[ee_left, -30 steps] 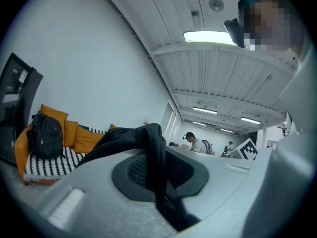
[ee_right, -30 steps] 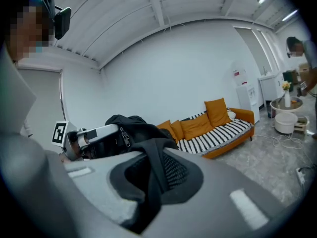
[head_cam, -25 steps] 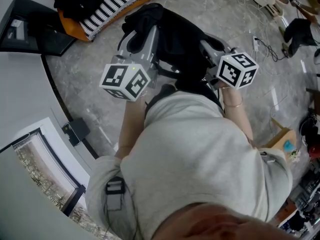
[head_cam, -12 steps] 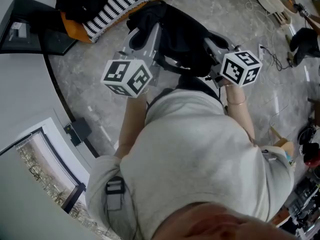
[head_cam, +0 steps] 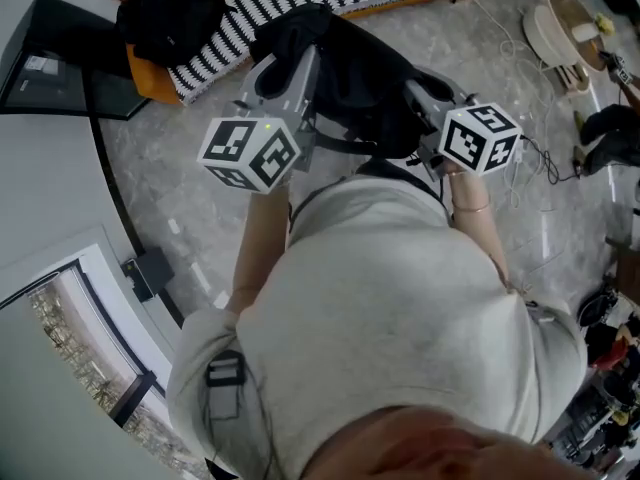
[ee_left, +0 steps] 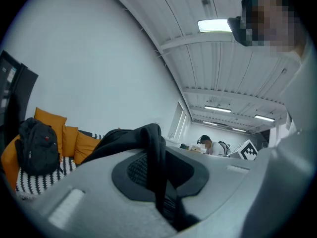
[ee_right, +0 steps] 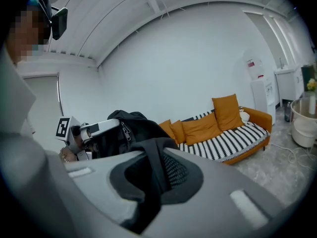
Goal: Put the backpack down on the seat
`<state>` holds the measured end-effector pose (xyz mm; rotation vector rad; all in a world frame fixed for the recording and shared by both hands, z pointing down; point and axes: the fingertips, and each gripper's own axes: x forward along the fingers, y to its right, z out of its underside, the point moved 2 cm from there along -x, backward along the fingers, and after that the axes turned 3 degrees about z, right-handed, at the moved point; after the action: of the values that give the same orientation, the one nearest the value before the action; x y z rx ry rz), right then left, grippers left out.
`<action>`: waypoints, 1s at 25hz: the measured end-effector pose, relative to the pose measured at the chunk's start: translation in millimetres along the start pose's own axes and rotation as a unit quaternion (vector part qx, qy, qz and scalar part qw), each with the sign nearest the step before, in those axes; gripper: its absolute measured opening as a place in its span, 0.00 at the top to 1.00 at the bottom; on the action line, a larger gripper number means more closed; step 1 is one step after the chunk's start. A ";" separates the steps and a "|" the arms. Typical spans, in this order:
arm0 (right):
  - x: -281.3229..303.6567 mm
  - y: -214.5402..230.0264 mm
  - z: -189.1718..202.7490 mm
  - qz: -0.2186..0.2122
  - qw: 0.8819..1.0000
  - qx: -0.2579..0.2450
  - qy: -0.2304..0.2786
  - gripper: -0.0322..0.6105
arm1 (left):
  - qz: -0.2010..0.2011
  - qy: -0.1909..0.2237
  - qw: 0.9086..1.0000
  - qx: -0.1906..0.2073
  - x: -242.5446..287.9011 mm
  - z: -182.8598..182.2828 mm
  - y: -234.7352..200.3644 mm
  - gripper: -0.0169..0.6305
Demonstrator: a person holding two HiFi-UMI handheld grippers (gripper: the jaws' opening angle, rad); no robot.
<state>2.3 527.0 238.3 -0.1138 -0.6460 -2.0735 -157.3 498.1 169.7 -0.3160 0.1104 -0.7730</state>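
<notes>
Extending forward side by side — left gripper (ee_left: 157, 175) and right gripper (ee_right: 153, 182) each clamp a backpack (head_cam: 360, 68) strap.

Floor cables (head_cam: 548, 160), pale tub (head_cam: 556, 30) (upper right)

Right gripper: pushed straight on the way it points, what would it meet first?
Beyond the strap that the right gripper holds, probably the sofa, near its orange cushions; depth is unclear.
</notes>
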 end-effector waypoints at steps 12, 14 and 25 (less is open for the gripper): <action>48.9 122.2 -66.7 0.007 1.000 -0.010 0.001 0.91 | -0.002 -0.005 1.000 -0.007 146.0 -2.6 -34.1 0.91; 52.4 134.3 -71.3 0.008 1.000 -0.007 0.001 0.91 | -0.002 -0.009 1.000 -0.007 159.8 -1.7 -35.4 0.91; 78.5 171.3 -70.0 0.016 1.000 0.016 -0.015 0.91 | -0.008 -0.041 0.999 -0.023 198.1 14.7 -57.4 0.91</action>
<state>108.2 359.6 272.4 -0.1348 -0.6918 -2.0337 -51.4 324.1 205.4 -0.3922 0.0482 -0.7734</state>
